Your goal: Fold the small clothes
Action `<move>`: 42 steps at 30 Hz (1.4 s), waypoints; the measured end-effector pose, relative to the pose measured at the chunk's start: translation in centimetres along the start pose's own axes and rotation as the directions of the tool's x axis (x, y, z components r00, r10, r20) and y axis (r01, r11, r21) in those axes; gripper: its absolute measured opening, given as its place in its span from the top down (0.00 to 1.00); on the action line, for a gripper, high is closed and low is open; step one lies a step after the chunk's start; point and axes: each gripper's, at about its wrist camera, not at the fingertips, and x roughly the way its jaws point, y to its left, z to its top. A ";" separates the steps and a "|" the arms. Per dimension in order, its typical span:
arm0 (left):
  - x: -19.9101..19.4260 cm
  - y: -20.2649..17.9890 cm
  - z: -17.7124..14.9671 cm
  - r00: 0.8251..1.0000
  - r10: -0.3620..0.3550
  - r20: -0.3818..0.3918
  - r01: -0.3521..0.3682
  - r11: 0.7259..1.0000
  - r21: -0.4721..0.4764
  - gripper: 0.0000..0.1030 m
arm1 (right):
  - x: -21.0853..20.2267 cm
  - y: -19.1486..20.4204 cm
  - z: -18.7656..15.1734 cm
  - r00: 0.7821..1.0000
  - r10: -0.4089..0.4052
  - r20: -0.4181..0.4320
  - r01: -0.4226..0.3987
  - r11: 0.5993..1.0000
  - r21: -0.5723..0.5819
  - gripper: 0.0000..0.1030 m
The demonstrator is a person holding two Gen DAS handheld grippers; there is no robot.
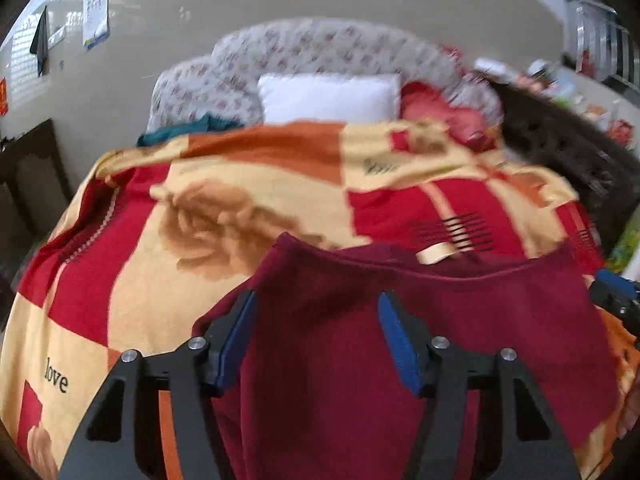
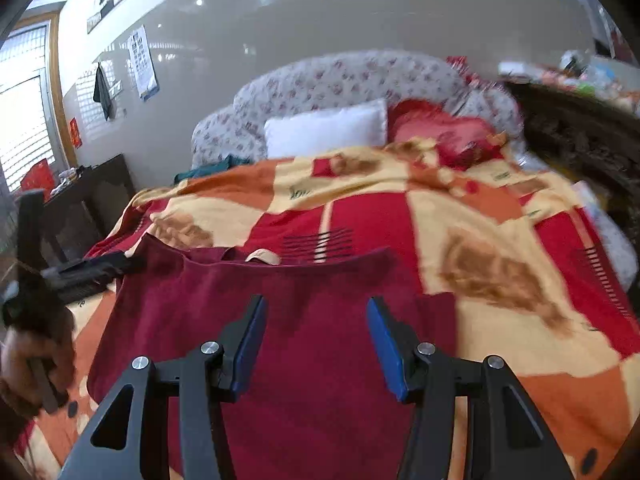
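A dark red garment [image 1: 460,320] lies spread flat on a bed with a red, orange and cream blanket [image 1: 248,184]; it also shows in the right wrist view [image 2: 312,320], with a cream label [image 2: 262,257] at its far neckline. My left gripper [image 1: 316,300] is open above the garment's near left part, holding nothing. My right gripper [image 2: 316,304] is open above the garment's near middle, holding nothing. The left gripper also shows in the right wrist view [image 2: 92,268], at the garment's far left corner.
A white pillow [image 1: 328,98] and red pillows [image 1: 440,116] lie at the floral headboard [image 1: 320,48]. A teal cloth [image 1: 180,132] lies at the bed's far left. Dark wooden furniture stands to the left [image 2: 80,208] and right [image 2: 580,128].
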 end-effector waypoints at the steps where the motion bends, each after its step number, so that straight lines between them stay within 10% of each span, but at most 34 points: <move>1: 1.0 0.4 0.0 1.000 0.020 -0.019 -0.020 1.000 -0.009 0.40 | 1.4 0.1 0.4 1.000 -0.007 -0.024 0.007 1.000 0.005 0.45; 6: 3.2 3.5 -2.5 0.999 -0.022 -0.025 0.018 0.990 -0.138 0.36 | 7.8 -2.7 0.0 0.975 -0.102 -0.198 0.114 0.992 0.053 0.48; 14: 2.4 3.8 -4.0 0.997 -0.079 0.020 0.081 0.987 -0.137 0.25 | 9.5 -5.1 -0.2 0.971 -0.158 -0.179 0.169 0.984 0.050 0.48; 20: -3.2 5.1 -4.1 0.986 -0.145 0.081 0.156 0.975 -0.156 0.25 | 2.6 -3.3 0.7 0.993 -0.114 -0.042 0.115 0.993 0.034 0.45; 22: -5.6 5.0 -5.5 0.973 -0.210 0.092 0.221 0.965 -0.142 0.24 | -0.7 -1.6 -0.3 0.996 -0.084 -0.007 0.084 0.996 -0.034 0.29; 26: -6.8 4.0 -10.0 0.948 -0.318 -0.017 0.313 0.939 -0.146 0.24 | -4.2 1.3 -4.8 0.995 -0.043 -0.089 0.032 0.991 -0.127 0.26; 32: -4.4 5.2 -13.6 0.953 -0.277 -0.125 0.242 0.940 -0.242 0.24 | -1.7 -0.2 -9.7 0.972 -0.048 -0.231 0.036 0.998 -0.055 0.26; 42: -8.3 8.0 -17.9 0.965 -0.258 0.056 0.261 0.902 -0.345 0.21 | -2.9 10.4 -2.0 0.998 0.028 -0.064 -0.042 0.972 -0.233 0.25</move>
